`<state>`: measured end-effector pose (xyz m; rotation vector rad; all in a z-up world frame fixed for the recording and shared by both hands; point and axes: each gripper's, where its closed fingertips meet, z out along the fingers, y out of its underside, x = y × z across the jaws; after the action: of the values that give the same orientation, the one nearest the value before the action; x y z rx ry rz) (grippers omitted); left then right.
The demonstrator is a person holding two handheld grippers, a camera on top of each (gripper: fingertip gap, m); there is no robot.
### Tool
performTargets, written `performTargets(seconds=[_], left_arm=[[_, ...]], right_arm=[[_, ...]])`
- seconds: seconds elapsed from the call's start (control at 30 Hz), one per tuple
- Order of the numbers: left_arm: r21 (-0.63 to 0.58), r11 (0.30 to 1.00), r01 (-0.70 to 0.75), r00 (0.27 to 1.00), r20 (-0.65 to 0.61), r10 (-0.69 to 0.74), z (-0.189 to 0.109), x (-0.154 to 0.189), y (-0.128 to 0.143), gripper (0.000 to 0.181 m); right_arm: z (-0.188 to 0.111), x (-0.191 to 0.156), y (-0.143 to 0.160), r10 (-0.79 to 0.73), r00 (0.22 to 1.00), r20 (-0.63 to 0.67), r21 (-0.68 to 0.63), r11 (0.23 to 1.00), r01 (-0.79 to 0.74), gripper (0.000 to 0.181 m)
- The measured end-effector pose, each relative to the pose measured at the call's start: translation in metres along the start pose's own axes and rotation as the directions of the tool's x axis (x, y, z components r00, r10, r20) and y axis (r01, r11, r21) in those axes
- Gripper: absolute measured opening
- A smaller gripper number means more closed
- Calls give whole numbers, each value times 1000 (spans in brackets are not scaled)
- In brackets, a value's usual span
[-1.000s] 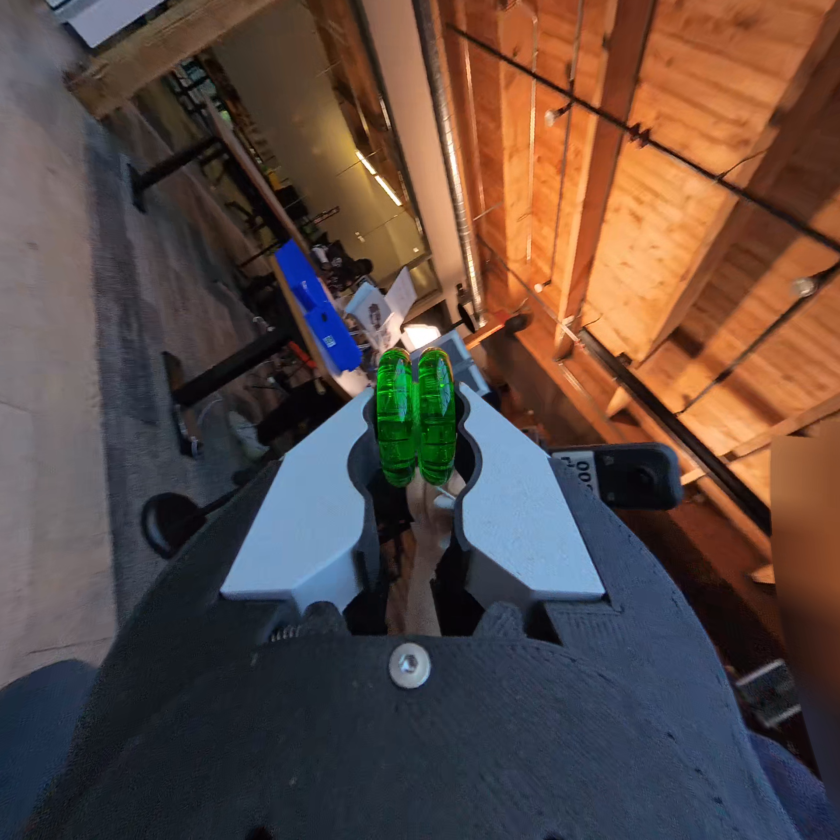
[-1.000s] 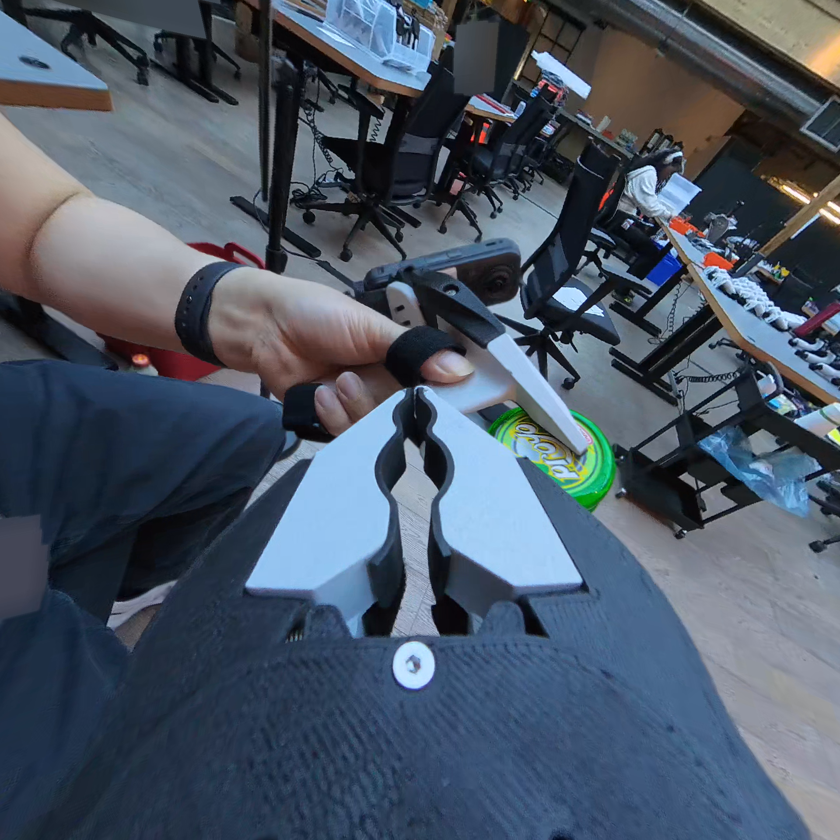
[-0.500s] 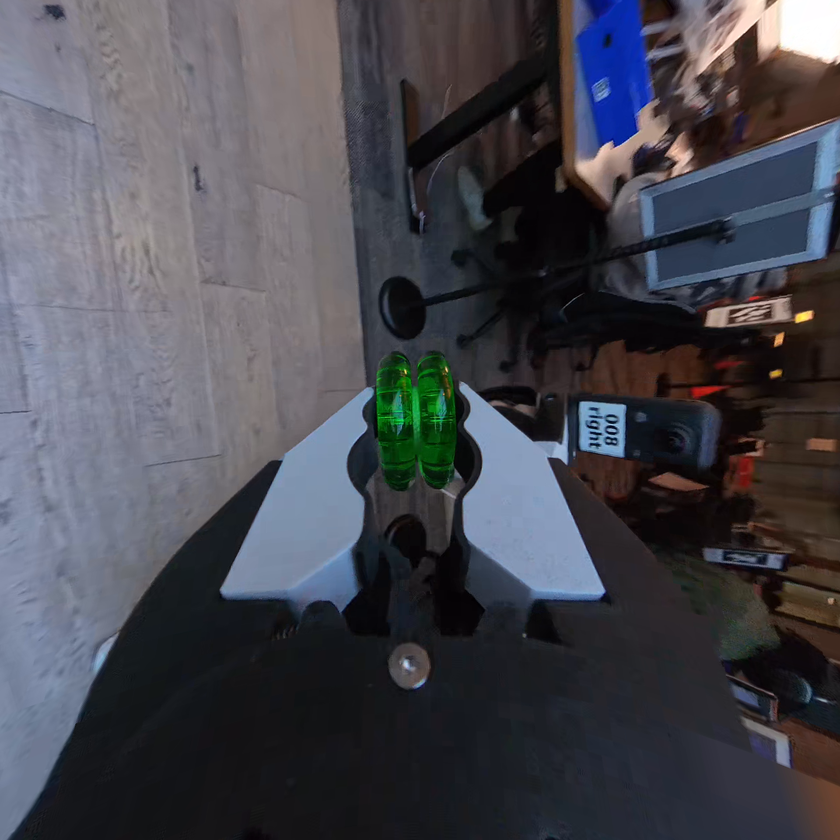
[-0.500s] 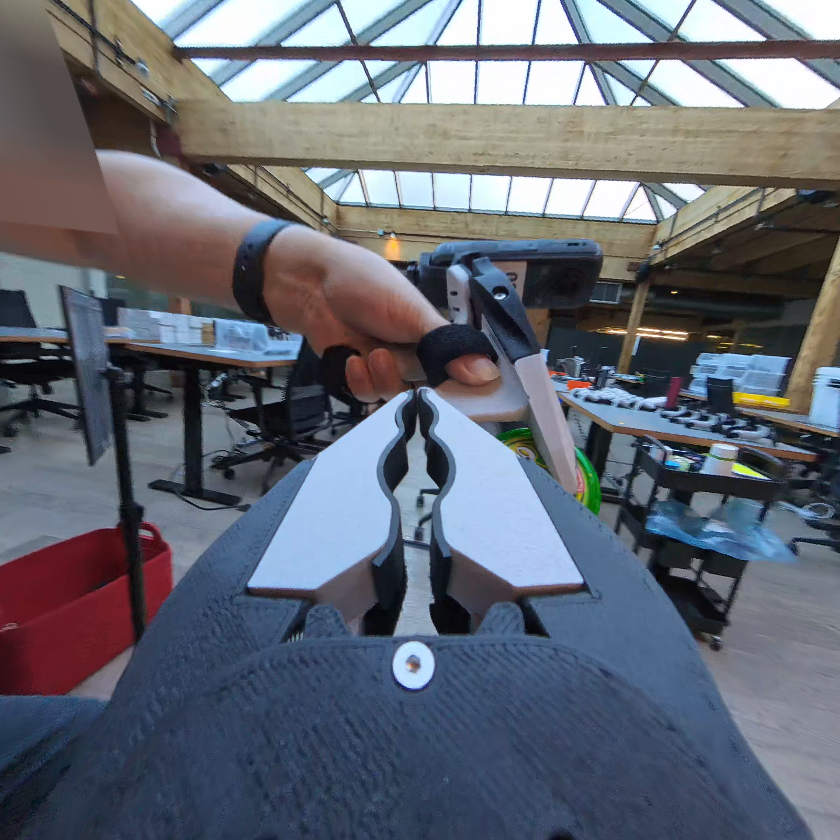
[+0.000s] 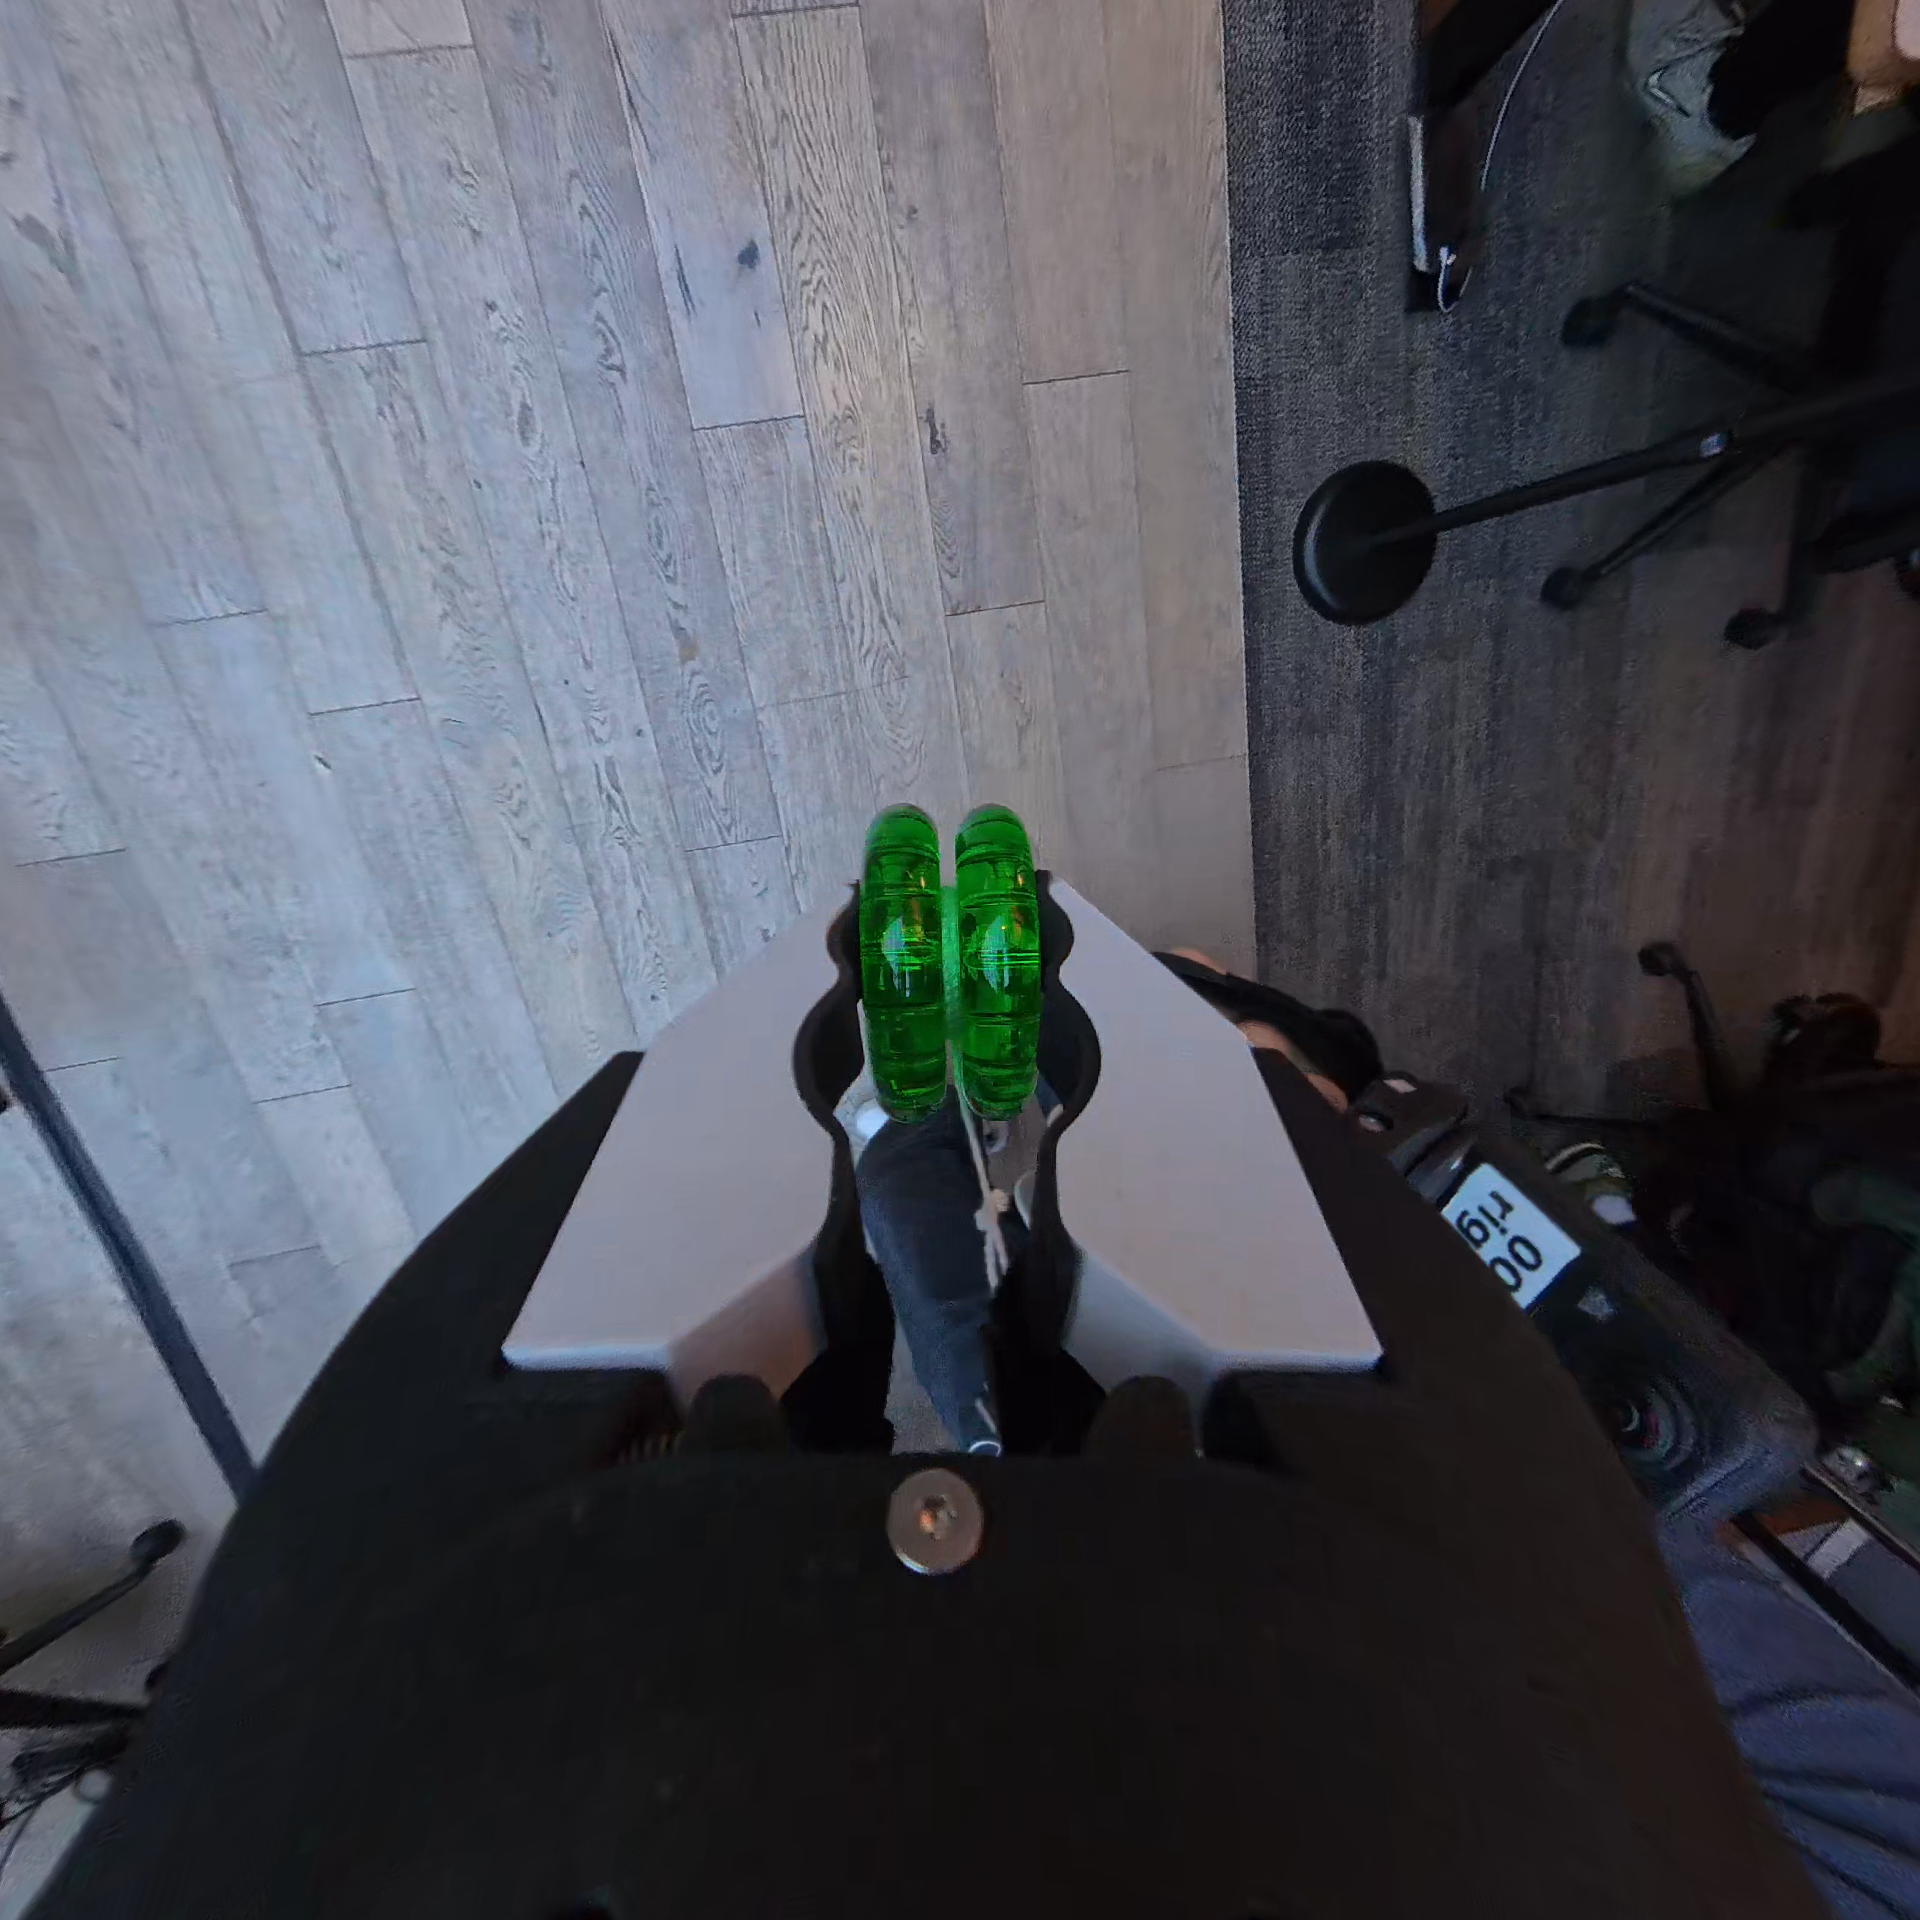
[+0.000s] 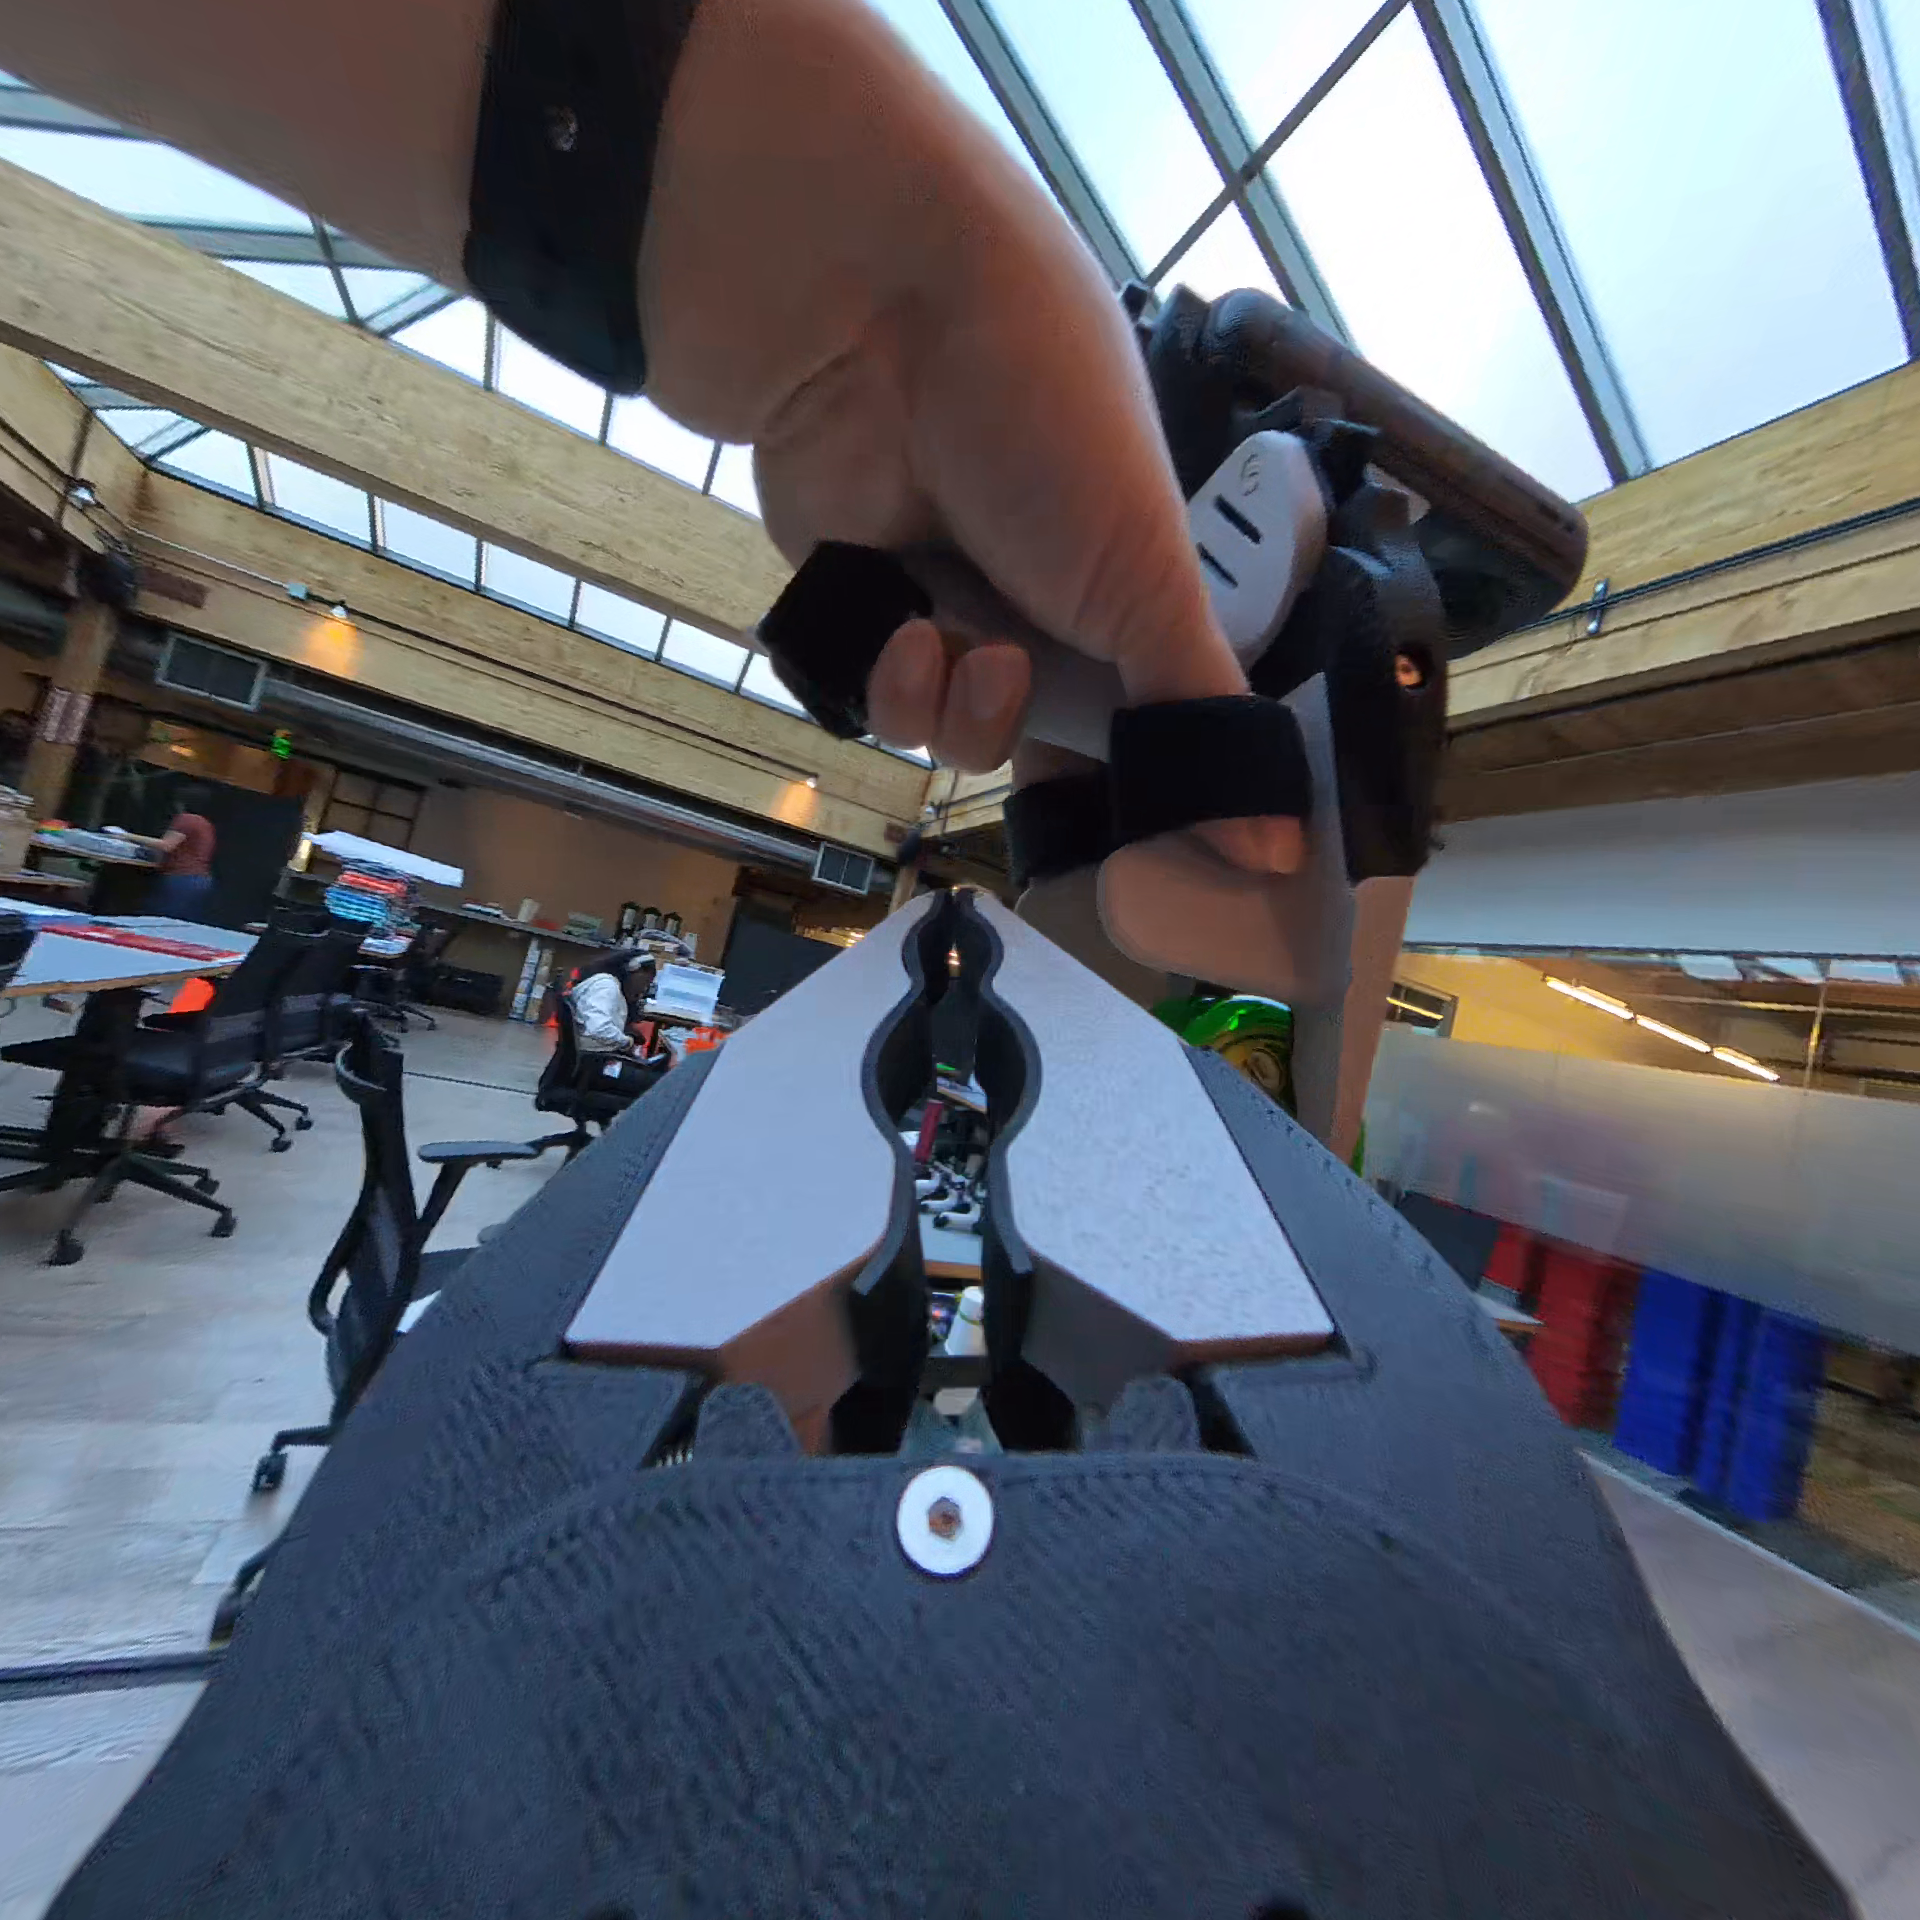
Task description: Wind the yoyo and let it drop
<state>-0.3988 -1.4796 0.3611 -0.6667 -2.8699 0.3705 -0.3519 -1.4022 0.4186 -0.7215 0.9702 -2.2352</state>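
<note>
A clear green yoyo (image 5: 951, 966) stands on edge between the tips of my left gripper (image 5: 951, 904), which is shut on its two flat faces. A white string (image 5: 992, 1195) with a knot hangs from the yoyo's groove down between the fingers. The left wrist view looks straight down at the floor. My right gripper (image 6: 951, 912) is shut, tips touching, and points upward; I see no string between its tips. In the right wrist view the yoyo (image 6: 1236, 1049) shows just right of those tips, under the hand (image 6: 935, 364) that holds the left gripper.
Grey wood floor (image 5: 520, 520) lies below, with dark carpet (image 5: 1455, 831) and a round black stand base (image 5: 1361, 540) to the right. The right gripper's camera body (image 5: 1538, 1278) sits at lower right. Office chairs (image 6: 384, 1174), desks and seated people are around.
Both grippers have swung together: the left wrist view turned from the ceiling down to the floor, the right wrist view from the floor up to the skylight. The yoyo stays clamped.
</note>
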Motion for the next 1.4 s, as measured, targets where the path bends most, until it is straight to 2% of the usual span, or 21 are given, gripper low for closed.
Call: performTargets(seconds=[0.1,0.2,0.37,0.43,0.47,0.57,0.63,0.73,0.83,0.93,1.0,1.1,1.23,1.3,1.4], left_arm=[[-11,1000,-24,998,62,24,-27,2,-20,28],[-21,999,-47,996,69,48,-34,-1,-28,28],[31,997,-78,996,43,76,-38,-17,-41,28],[95,991,-94,996,13,93,-44,-22,-54,28],[149,985,-92,996,-7,94,-49,-25,-65,29],[308,951,-32,996,-72,57,-72,-44,-98,58],[338,941,23,990,-138,25,-79,-62,-108,67],[360,929,91,973,-232,-5,-82,-95,-109,65],[389,906,167,932,-362,-16,-74,-129,-100,61],[421,877,232,844,-535,34,-60,-149,-68,53],[496,835,240,813,-572,106,-51,-166,-33,49],[634,742,217,818,-534,216,-33,-189,41,45],[716,545,437,665,-665,340,-51,-190,154,33],[752,457,474,678,-643,355,-52,-193,206,31],[784,430,449,717,-602,350,-52,-193,269,24]], right_arm=[[17,15,-19,-54,997,-48,30,998,55,0],[30,25,-26,-118,989,-85,31,992,121,0],[47,29,-21,-127,989,-82,24,991,129,0],[53,31,-13,-115,991,-66,6,993,116,0],[56,33,-10,-92,994,-57,0,996,93,0],[65,48,-6,78,997,-10,-14,997,-78,0],[69,69,3,191,982,-11,-78,978,-191,0],[71,95,23,370,929,-10,-202,909,-365,0],[70,113,28,489,872,-21,-249,842,-478,0],[70,114,26,482,876,2,-321,830,-456,0],[75,110,20,443,896,45,-366,841,-398,0],[93,108,7,402,906,131,-421,850,-316,0],[135,118,-22,279,931,237,-489,862,-133,0],[163,129,-44,234,936,261,-493,866,-79,0],[202,150,-74,157,951,266,-501,865,-3,0]])
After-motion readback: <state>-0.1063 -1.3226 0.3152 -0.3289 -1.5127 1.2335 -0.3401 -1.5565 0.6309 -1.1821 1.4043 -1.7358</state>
